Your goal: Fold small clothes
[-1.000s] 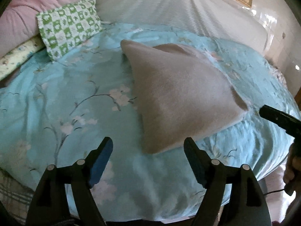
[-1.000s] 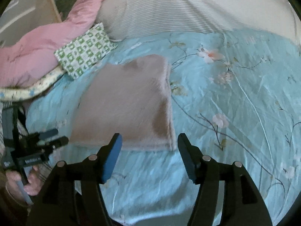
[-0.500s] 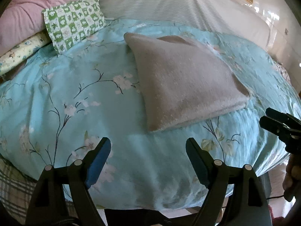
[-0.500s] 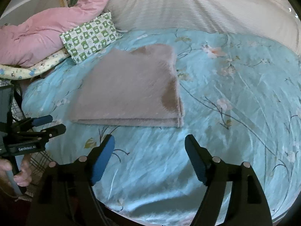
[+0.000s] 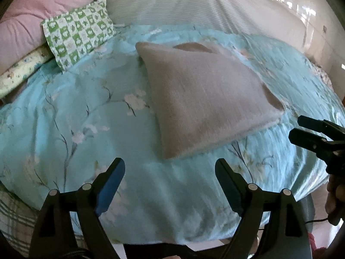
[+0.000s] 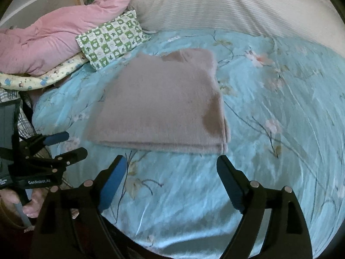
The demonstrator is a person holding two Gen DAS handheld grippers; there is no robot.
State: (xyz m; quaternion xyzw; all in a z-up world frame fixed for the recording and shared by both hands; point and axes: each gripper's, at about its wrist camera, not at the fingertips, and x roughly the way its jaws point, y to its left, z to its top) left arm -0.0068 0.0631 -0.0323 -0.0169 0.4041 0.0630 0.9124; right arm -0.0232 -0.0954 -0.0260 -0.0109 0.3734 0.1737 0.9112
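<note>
The left gripper, black with blue pads, is hovering over the near edge of a bed with its jaws spread wide and nothing between them; they have just been opening a little further. Ahead of it, toward twelve to one o'clock and clear of the fingertips, a folded square of fuzzy beige-grey knit clothing is lying flat on the pale blue floral bedspread.

The right gripper is likewise standing wide apart and empty, its jaws having just been opening. In its view the folded garment is resting just beyond the fingertips at about eleven to twelve o'clock, its layered near edge facing the gripper without touching it. The left gripper is showing at nine o'clock, a hand gripping its handle.

Farther out, at ten to eleven o'clock, a green-and-white checked pillow is leaning against a crumpled pink quilt. A white striped cushion is lying across the head of the bed.
</note>
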